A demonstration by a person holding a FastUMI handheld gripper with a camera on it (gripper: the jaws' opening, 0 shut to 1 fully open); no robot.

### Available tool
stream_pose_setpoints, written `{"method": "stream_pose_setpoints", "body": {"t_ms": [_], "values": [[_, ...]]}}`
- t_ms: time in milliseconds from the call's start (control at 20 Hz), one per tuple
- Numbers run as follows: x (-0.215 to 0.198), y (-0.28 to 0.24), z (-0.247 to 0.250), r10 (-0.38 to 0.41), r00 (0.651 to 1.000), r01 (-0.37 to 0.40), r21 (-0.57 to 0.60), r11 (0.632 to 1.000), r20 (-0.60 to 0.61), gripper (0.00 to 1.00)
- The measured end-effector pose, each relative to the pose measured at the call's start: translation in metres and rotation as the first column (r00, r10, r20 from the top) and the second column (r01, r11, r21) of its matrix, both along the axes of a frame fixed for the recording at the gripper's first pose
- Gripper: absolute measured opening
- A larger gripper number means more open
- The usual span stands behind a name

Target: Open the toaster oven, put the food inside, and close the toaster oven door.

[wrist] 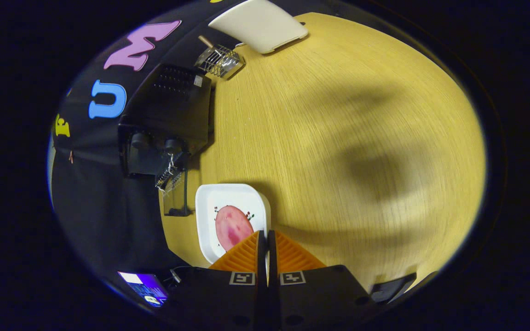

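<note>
A black toaster oven (166, 122) stands on the wooden table against the booth wall, its glass door (175, 195) swung open toward the plate. A pink slice of food (232, 226) lies on a white square plate (210, 202) just ahead of my fingers. My gripper (266, 235) hovers over the plate's near edge with its orange fingers (244, 255) pressed together and nothing between them. The oven's inside is hidden from here.
A small wire rack with a wooden handle (219, 59) lies beyond the oven. A cream-coloured board (260, 23) sits at the table's far end. Bare wooden tabletop (348, 138) spreads beside the plate and oven. A lit screen (145, 287) glows near my gripper's base.
</note>
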State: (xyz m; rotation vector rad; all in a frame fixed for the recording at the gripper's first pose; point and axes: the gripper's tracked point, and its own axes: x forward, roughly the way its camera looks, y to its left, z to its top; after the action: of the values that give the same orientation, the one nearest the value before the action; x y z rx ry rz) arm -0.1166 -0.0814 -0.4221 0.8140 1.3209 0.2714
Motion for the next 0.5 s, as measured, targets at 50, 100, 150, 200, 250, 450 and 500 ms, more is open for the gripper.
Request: {"method": "stream_pose_setpoints", "body": {"t_ms": [50, 100, 150, 200, 250, 450, 500], "values": [[-0.004, 0.002, 0.006, -0.030, 1.000, 0.030, 0.020, 0.999, -0.003, 0.05], [-0.008, 0.005, 0.011, -0.058, 0.998, 0.058, 0.034, 0.998, -0.005, 0.05], [-0.011, 0.010, 0.018, -0.084, 0.996, 0.084, 0.044, 0.995, -0.006, 0.05], [-0.017, 0.015, 0.026, -0.108, 0.994, 0.108, 0.049, 0.993, -0.007, 0.05], [-0.022, 0.021, 0.033, -0.134, 0.991, 0.134, 0.056, 0.989, -0.008, 0.05], [-0.028, 0.059, 0.057, -0.245, 0.969, 0.246, 0.094, 0.965, -0.016, 0.05], [-0.030, 0.071, 0.065, -0.260, 0.966, 0.260, 0.102, 0.960, -0.014, 0.05]]}}
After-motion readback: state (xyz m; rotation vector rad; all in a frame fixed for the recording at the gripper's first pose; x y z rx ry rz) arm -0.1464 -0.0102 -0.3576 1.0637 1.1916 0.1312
